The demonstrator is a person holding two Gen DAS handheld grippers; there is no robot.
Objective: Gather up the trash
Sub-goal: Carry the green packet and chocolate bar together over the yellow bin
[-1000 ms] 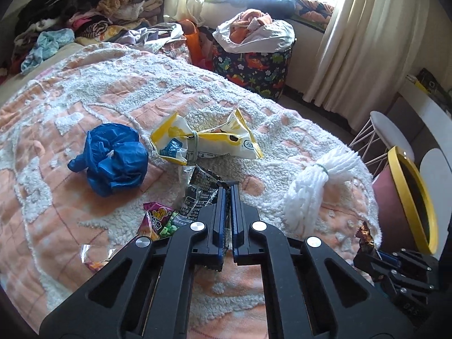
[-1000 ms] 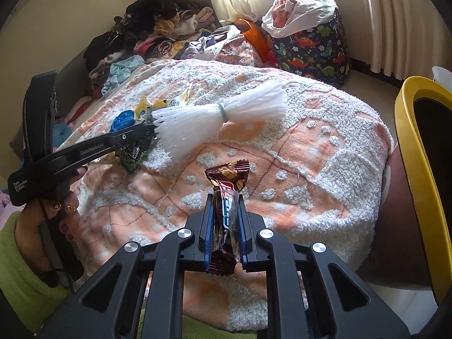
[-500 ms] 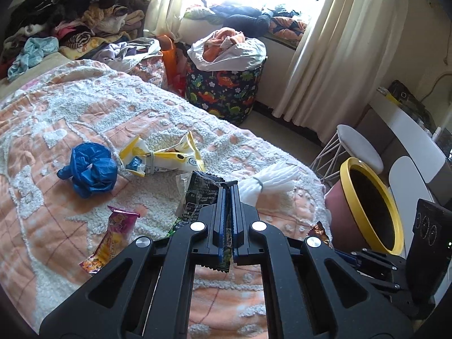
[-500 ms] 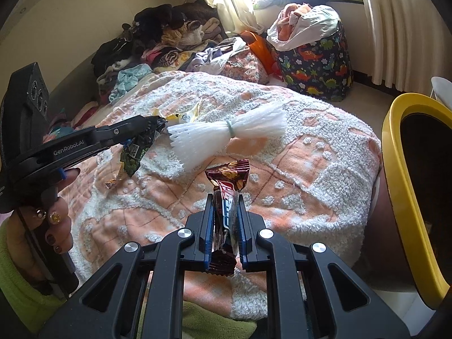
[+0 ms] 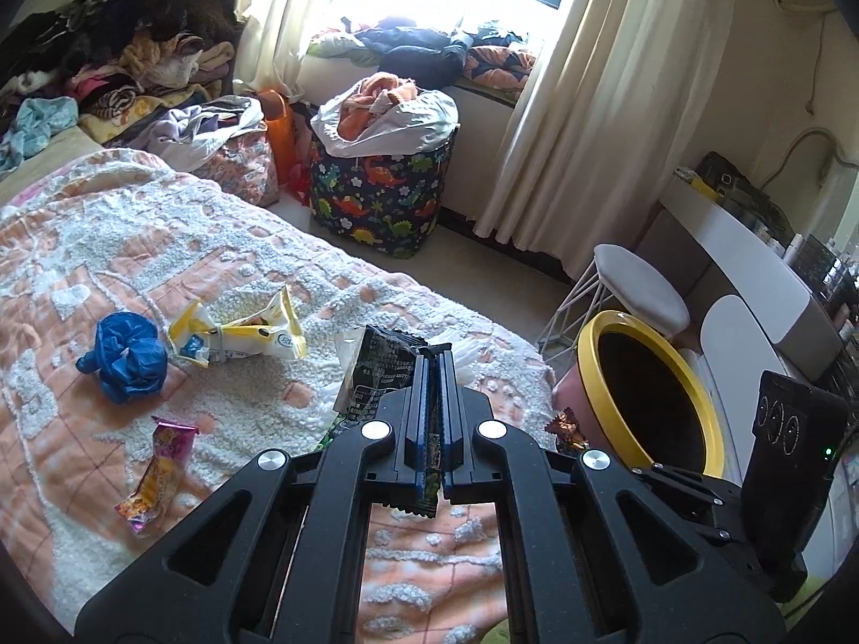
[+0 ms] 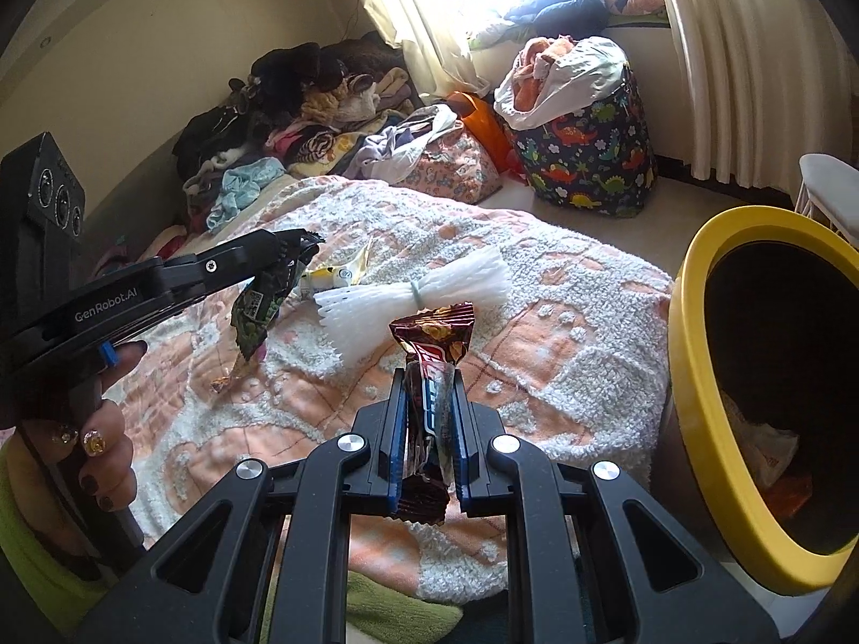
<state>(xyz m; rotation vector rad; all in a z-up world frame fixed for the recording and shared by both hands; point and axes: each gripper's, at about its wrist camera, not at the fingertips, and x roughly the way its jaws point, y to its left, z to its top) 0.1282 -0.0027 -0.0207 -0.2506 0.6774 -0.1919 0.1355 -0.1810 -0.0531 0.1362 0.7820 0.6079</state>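
My left gripper (image 5: 431, 359) is shut on a dark green snack wrapper (image 5: 384, 373) and holds it above the bed; it shows in the right wrist view (image 6: 290, 247) with the wrapper (image 6: 257, 311) hanging. My right gripper (image 6: 429, 375) is shut on a brown candy wrapper (image 6: 434, 338), over the bed's edge left of the yellow-rimmed bin (image 6: 692, 354). The bin (image 5: 593, 365) stands right of the bed. On the blanket lie a blue bag (image 5: 126, 357), a yellow wrapper (image 5: 241, 330), a pink wrapper (image 5: 158, 464) and white foam netting (image 6: 413, 295).
The orange and white blanket (image 5: 107, 247) covers the bed. A dinosaur-print laundry bag (image 5: 381, 193) stands by the window. Clothes (image 5: 107, 70) pile at the bed's far end. A white stool (image 5: 639, 290) and a white desk (image 5: 751, 247) stand beyond the bin.
My left gripper has lifted the dark green wrapper up off the blanket and swung right toward the bin. My right gripper holds the brown wrapper and has risen slightly.
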